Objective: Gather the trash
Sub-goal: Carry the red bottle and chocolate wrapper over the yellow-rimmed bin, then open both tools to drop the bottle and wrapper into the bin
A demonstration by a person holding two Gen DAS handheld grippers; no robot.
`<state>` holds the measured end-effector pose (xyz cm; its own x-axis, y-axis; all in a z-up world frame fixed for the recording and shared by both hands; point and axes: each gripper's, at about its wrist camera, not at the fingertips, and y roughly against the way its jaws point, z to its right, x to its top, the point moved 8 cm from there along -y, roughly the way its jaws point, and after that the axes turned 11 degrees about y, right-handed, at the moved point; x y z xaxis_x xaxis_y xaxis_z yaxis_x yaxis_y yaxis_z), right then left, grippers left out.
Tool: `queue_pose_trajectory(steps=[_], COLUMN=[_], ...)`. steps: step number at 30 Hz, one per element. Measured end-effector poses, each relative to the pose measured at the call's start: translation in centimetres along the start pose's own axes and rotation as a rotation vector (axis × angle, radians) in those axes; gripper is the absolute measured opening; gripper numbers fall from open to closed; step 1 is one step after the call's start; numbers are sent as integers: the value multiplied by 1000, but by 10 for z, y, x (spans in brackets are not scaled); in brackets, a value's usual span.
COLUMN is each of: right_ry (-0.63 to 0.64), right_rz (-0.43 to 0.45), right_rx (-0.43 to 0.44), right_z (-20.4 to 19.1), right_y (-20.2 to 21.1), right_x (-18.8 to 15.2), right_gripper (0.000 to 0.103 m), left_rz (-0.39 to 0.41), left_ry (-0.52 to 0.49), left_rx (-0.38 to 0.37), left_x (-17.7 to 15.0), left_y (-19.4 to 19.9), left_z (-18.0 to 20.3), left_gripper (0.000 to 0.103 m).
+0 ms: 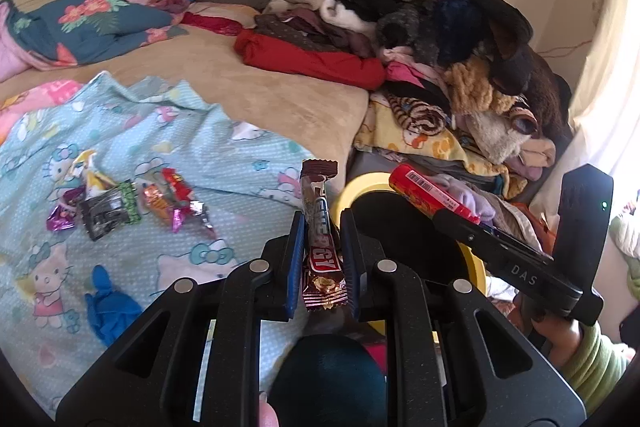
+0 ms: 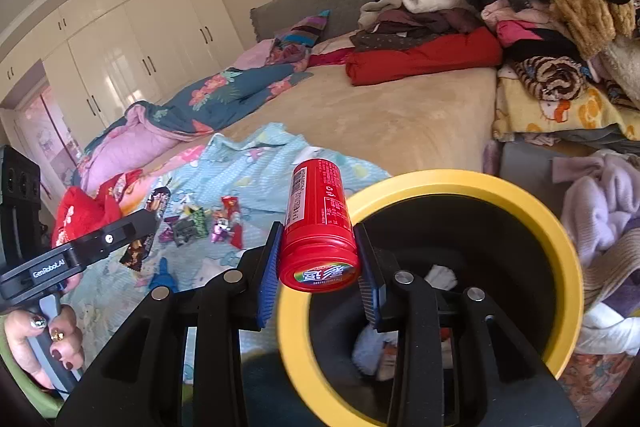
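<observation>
Wrappers (image 1: 128, 201) lie in a loose heap on the pale blue cartoon-print blanket (image 1: 168, 131) — a black and green one, an orange one, shiny purple and pink ones, a red one and a crumpled yellow-white one, all close together and some touching. The left gripper (image 1: 320, 243) has its two blue-padded fingers pressed against a brown chocolate bar wrapper (image 1: 318, 227), which stands upright between them with its torn top end poking above the fingertips. Just to its right, the right gripper (image 2: 318, 259) is clamped around a red plastic candy tube (image 2: 318, 223), cap end facing the camera and its printed body pointing away; in the left view the same tube (image 1: 434, 193) sticks out over the bin. The bin (image 2: 560, 251) is black inside with a yellow rim, and it sits right below and beside the tube; pale crumpled scraps (image 2: 440, 277) show at its bottom. A blue glove (image 1: 110, 307) lies on the blanket, nearer the camera than the wrapper heap and apart from it. The blanket is spread on a tan bed cover (image 1: 256, 83), with a floral quilt (image 1: 80, 23) bunched at the far left — and a tall heap of clothes (image 1: 420, 27), a folded red garment (image 1: 316, 61) at its front edge, along the right side. White wardrobes (image 2: 132, 51) stand along the far wall.
</observation>
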<state>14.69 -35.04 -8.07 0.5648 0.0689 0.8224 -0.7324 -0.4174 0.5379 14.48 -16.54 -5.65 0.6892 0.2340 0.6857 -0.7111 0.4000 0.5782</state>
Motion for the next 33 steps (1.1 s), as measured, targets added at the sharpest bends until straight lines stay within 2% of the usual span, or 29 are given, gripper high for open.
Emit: queue_pose_trajectory(steps=[17,33], right_ry=[-130,-218], right_rz=[-26,-43], right_rx=[-67,-110], right_z=[52,85], right_y=[3,3], right_x=[-13,-24], right_gripper=[33,33], left_rz=[-64,-138], left_ry=[-72,-136], left_rx=[-52,-69], left_x=[-25,-44], left_y=[-34,-68], left_z=[45,66], left_gripper=[12,12])
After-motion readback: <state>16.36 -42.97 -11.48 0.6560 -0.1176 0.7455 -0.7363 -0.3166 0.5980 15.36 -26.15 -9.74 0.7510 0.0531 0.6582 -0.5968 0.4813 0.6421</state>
